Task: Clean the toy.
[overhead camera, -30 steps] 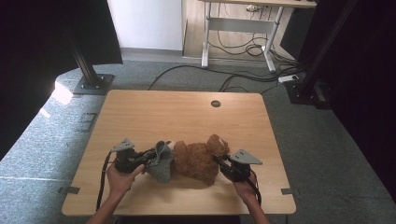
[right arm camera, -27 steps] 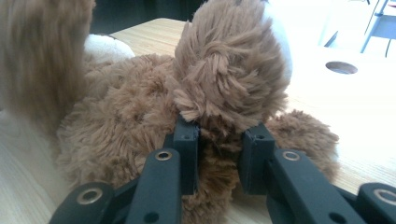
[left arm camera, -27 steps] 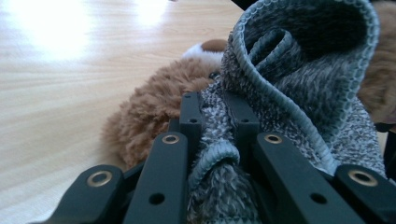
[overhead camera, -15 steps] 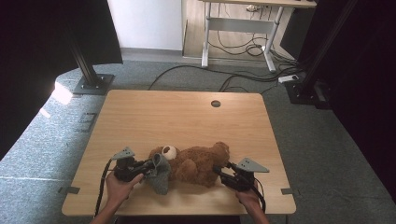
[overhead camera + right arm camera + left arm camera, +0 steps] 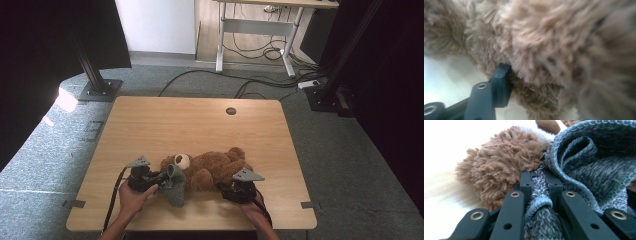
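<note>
Wooden table (image 5: 150, 125), both grippers low against teddy bear (image 5: 212, 170)

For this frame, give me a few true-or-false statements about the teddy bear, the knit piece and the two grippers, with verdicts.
1. The left gripper is clamped on the grey knit. True.
2. The bear sits upright at the table's far edge. False: it lies on its back near the person's edge.
3. The right gripper is at the bear's body end. True.
4. The knit is at the bear's feet. False: it is beside the head.
5. The table is glass. False: it has a wood-look top.
</note>
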Demonstrator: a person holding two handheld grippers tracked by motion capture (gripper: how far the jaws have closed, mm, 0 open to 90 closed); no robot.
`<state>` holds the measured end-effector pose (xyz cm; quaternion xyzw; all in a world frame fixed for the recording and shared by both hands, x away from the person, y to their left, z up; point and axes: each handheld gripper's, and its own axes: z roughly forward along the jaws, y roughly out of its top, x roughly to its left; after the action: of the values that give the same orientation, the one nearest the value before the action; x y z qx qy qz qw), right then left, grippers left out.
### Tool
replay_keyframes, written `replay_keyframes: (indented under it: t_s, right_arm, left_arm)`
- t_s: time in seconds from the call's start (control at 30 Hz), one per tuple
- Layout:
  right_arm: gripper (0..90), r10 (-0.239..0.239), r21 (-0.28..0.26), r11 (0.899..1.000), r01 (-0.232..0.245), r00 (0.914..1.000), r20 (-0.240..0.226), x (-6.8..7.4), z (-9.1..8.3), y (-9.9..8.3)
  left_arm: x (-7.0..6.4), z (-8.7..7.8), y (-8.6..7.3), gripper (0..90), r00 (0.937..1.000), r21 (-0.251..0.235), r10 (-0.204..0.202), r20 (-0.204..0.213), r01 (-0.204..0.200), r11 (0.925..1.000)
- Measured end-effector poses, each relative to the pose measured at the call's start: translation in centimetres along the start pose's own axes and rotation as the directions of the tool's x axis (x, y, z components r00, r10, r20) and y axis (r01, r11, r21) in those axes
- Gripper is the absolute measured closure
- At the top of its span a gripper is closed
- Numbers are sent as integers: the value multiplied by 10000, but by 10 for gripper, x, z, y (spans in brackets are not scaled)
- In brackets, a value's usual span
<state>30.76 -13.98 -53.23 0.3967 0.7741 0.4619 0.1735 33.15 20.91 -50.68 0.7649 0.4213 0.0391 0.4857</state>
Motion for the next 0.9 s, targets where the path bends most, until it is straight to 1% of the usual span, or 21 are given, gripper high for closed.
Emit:
replay_keyframes:
  t_s: [0.03, 0.07, 0.13, 0.17, 0.27, 0.33, 0.4, 0.43, 0.47, 0.5, 0.53, 0.57, 0.6, 0.63, 0.67, 0.7, 0.73, 0.77, 0.83, 0.87, 0.9]
  right_arm:
    - [447, -100, -5, 10000, 100, 9998, 198, 0, 3, 2]
    - [457, -174, -28, 9998, 176, 9991, 388, 0, 7, 3]
    - [469, -358, -42, 9993, 362, 9963, 781, -1, 14, 7]
    - [472, -389, -87, 9992, 398, 9952, 898, -3, 19, 8]
    - [472, -228, -182, 9995, 247, 9946, 1010, -10, 28, 13]
    - [469, -256, -250, 9993, 280, 9954, 926, -12, 28, 14]
    - [449, -340, -353, 9987, 368, 9963, 794, -13, 24, 12]
    - [432, -326, -396, 9986, 356, 9966, 754, -13, 22, 11]
    - [429, -288, -462, 9984, 321, 9971, 703, -14, 20, 10]
    - [435, -283, -560, 9979, 322, 9973, 679, -14, 17, 9]
    - [438, -324, -581, 9976, 365, 9971, 692, -14, 16, 9]
    - [439, -349, -604, 9974, 392, 9968, 716, -13, 15, 9]
    - [441, -367, -662, 9969, 415, 9967, 719, -13, 15, 10]
    - [441, -409, -682, 9966, 459, 9965, 727, -12, 15, 10]
    - [442, -463, -674, 9964, 516, 9959, 783, -10, 15, 11]
    - [442, -480, -682, 9962, 538, 9953, 840, -9, 15, 11]
    - [441, -466, -700, 9962, 527, 9952, 863, -8, 15, 11]
    - [441, -447, -678, 9964, 507, 9951, 878, -9, 15, 11]
    - [440, -437, -622, 9968, 493, 9951, 883, -9, 15, 10]
    - [440, -429, -592, 9971, 483, 9951, 893, -10, 15, 10]
    - [440, -453, -587, 9970, 508, 9947, 927, -10, 14, 9]
  left_arm:
    - [2, 3, 3, 791, 9999, -6, -11, -119, 11, 10000]
    - [5, 6, 6, 791, 9999, 16, -69, -153, 69, 10000]
    - [11, 12, 13, 791, 9994, 30, -73, -350, 74, 10000]
    - [14, 15, 16, 791, 9991, 26, -133, -398, 134, 9999]
    - [22, 20, 26, 791, 9981, 83, -385, -472, 389, 9992]
    - [23, 19, 27, 790, 9983, 129, -387, -426, 393, 9991]
    - [25, 13, 27, 788, 9986, 67, -483, -227, 484, 9988]
    - [25, 9, 27, 786, 9977, -122, -682, -44, 682, 9976]
    - [24, 3, 29, 785, 9953, -442, -921, 291, 933, 9947]
    - [21, -2, 31, 785, 9935, -680, -1010, 531, 1045, 9922]
    - [14, -6, 35, 785, 9926, -907, -907, 811, 980, 9910]
    - [2, -11, 43, 785, 9915, -1126, -611, 1146, 740, 9909]
    - [-6, -12, 48, 784, 9903, -1237, -389, 1335, 556, 9908]
    - [-19, -13, 56, 784, 9890, -1355, -33, 1481, 236, 9905]
    - [-34, -11, 66, 784, 9865, -1412, 458, 1569, -235, 9897]
    - [-43, -8, 71, 784, 9845, -1434, 666, 1622, -433, 9887]
    - [-53, -3, 79, 784, 9806, -1430, 879, 1751, -630, 9877]
    - [-62, 5, 87, 784, 9750, -1380, 1061, 1953, -798, 9872]
    - [-72, 19, 96, 784, 9699, -1300, 1077, 2183, -804, 9882]
    - [-78, 31, 101, 784, 9670, -1199, 1114, 2291, -856, 9891]
    - [-81, 38, 102, 784, 9662, -1131, 1106, 2327, -861, 9899]
